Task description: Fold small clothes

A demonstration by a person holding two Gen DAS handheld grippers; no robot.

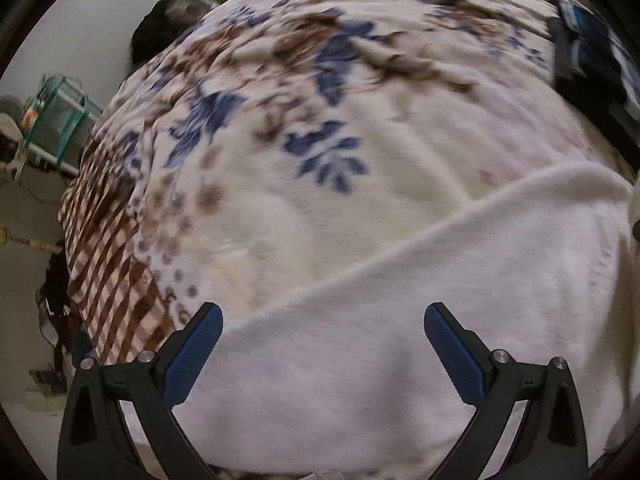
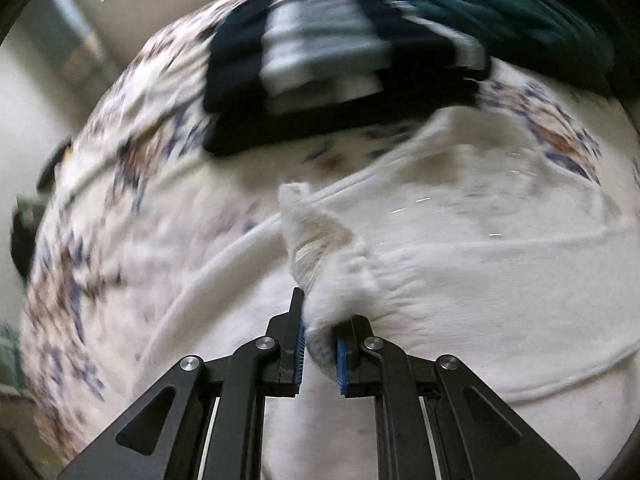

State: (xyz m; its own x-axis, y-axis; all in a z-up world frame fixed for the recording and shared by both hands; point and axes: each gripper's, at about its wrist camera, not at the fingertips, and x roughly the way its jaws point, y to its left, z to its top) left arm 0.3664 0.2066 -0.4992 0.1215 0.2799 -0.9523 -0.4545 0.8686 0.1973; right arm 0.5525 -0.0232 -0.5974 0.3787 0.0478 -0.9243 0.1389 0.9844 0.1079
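Observation:
A white fleece garment lies on a floral blanket that covers a bed. My left gripper is open and empty just above the garment's near part, its blue pads wide apart. In the right wrist view the same white garment spreads out ahead. My right gripper is shut on a bunched fold of it with a ribbed cuff sticking up between the fingers.
A folded pile of navy, grey and white striped clothes lies beyond the white garment, also seen at the left view's right edge. A teal garment lies behind it. A shelf with clutter stands past the bed's left edge.

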